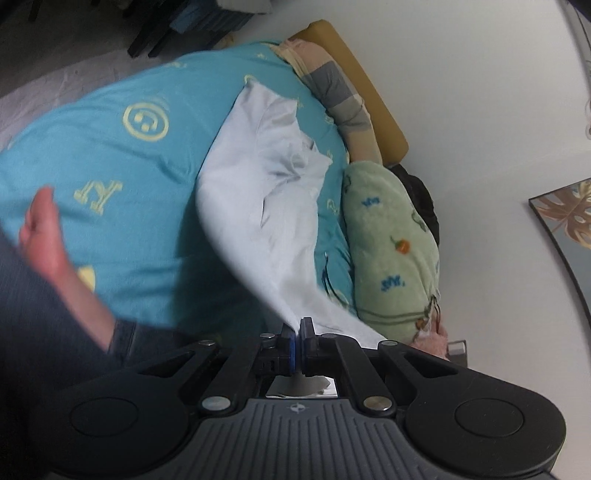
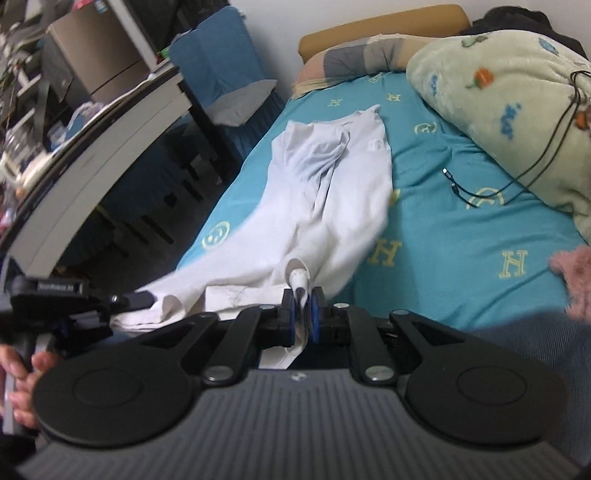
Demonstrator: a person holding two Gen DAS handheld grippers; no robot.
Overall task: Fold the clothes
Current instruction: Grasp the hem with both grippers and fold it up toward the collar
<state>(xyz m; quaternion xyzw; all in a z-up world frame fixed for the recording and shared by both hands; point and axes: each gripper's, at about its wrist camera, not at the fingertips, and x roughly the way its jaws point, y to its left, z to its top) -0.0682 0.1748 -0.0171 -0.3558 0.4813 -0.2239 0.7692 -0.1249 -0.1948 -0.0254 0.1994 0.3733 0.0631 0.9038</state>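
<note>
White shirt [image 2: 332, 206] pinched in both jaws, left gripper [image 1: 297, 332], right gripper [image 2: 303, 306], "H" bedsheet [image 2: 461, 229]

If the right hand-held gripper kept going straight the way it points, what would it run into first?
Probably the white shirt it already pinches, which stretches ahead over the turquoise bedsheet; depth is hard to judge.

White cotton shirt [image 2: 332, 192] is lying lengthwise on the teal patterned bedsheet [image 2: 461, 229], its near end lifting off into both grippers. Right gripper [image 2: 302, 310] is pinching one edge; left gripper [image 2: 144, 299] is sitting left of it, clamping another. Green fleece blanket [image 2: 509, 99] is bunching right of the shirt, thin black cable [image 2: 491, 184] trailing off it onto the sheet. Striped pillow [image 2: 354, 55] is lying behind, against the tan padded headboard [image 2: 384, 26]. White desk [image 2: 92, 162] is standing left of the bed.
</note>
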